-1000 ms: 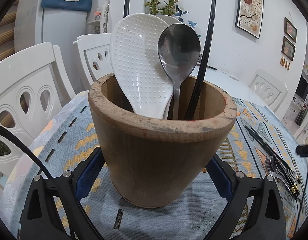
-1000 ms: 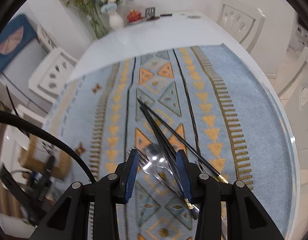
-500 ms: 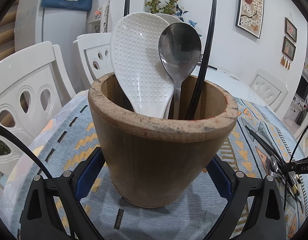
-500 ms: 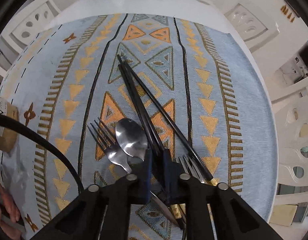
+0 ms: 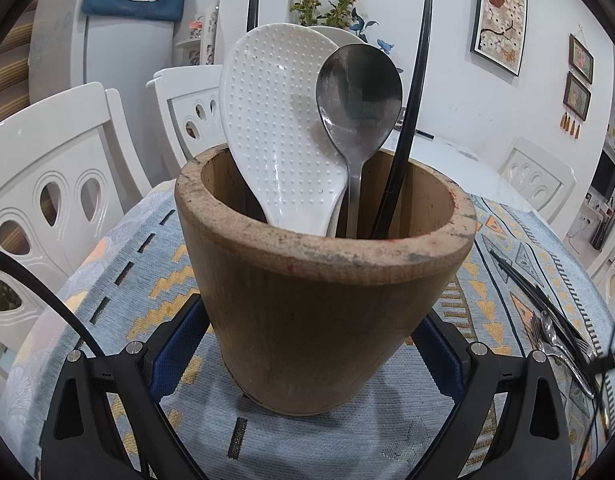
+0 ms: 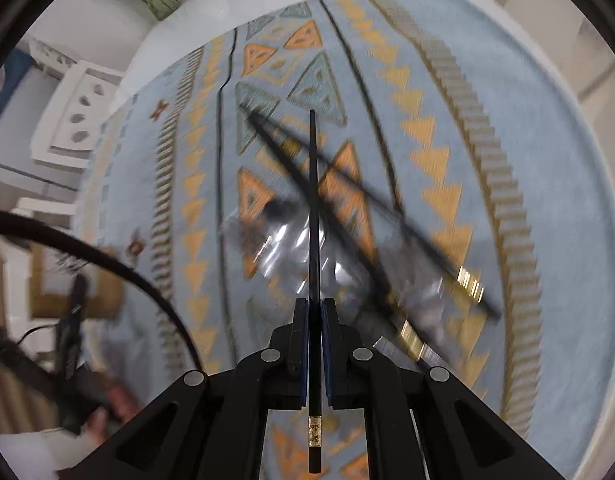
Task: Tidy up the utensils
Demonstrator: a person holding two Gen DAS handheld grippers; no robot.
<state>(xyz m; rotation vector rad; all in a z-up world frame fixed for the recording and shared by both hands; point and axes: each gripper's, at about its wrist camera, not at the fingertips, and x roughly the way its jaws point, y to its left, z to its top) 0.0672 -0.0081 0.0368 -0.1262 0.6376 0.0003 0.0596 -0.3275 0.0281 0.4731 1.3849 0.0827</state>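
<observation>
Holder: from my left wrist cam the wooden utensil holder [image 5: 323, 292] stands on the patterned cloth [image 5: 119, 280], pretty much filling the view.
Left gripper [image 5: 311, 344]: blue pads squeezed against both sides of the holder's base.
Inside it: white rice paddle [image 5: 279, 128], steel spoon [image 5: 359, 96], black chopsticks [image 5: 407, 120].
Right wrist cam: right gripper [image 6: 314, 312] clenched on one black chopstick [image 6: 313, 200], sticking straight out ahead.
Below it: I see more chopsticks [image 6: 347, 200] and blurry silverware on the cloth.
</observation>
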